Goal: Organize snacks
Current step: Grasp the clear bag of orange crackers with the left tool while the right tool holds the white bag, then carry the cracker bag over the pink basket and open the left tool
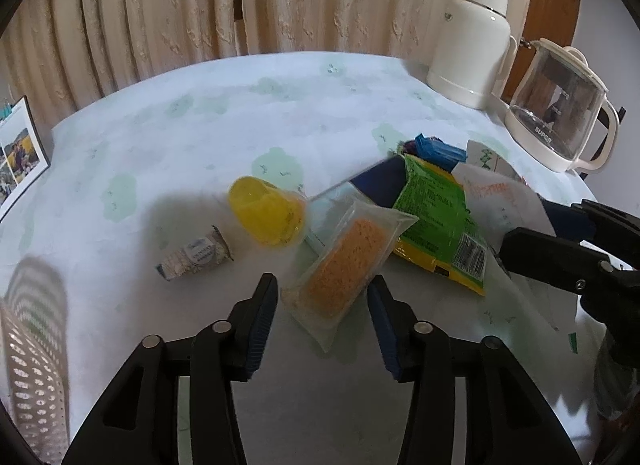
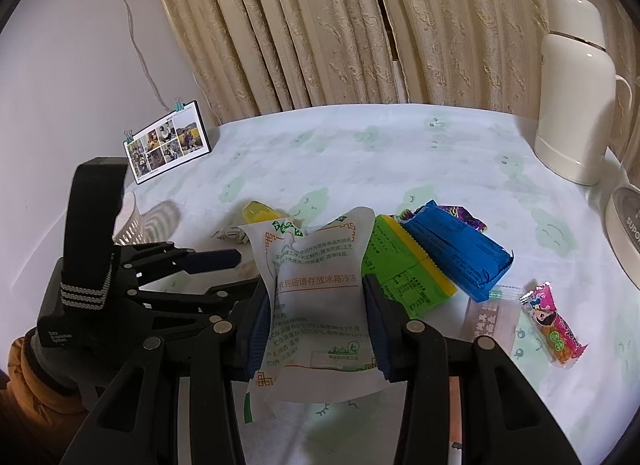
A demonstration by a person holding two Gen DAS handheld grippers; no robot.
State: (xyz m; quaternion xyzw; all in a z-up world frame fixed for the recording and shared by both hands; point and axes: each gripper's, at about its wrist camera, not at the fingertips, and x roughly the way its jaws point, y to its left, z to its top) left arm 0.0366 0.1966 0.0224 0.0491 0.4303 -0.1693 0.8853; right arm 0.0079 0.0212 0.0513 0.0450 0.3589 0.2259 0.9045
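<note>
My left gripper (image 1: 322,280) is shut on a clear packet with an orange cracker (image 1: 344,265), gripped slantwise at its near end just above the table. My right gripper (image 2: 314,285) is shut on a white printed bag (image 2: 316,265), held upright. In the left wrist view that bag (image 1: 496,197) and the right gripper (image 1: 540,225) come in from the right. Behind lie a green and yellow packet (image 2: 400,265), a blue packet (image 2: 456,249) and a purple wrapper (image 2: 464,215). A blurred yellow cup (image 1: 268,211) and a foil sweet (image 1: 196,255) lie left.
A white perforated basket (image 1: 36,365) stands at the near left. A pink snack (image 2: 554,317) and a pale clear packet (image 2: 488,317) lie to the right. At the back right stand a cream thermos (image 1: 472,33) and a glass kettle (image 1: 560,105). A photo frame (image 2: 168,141) leans at the far left.
</note>
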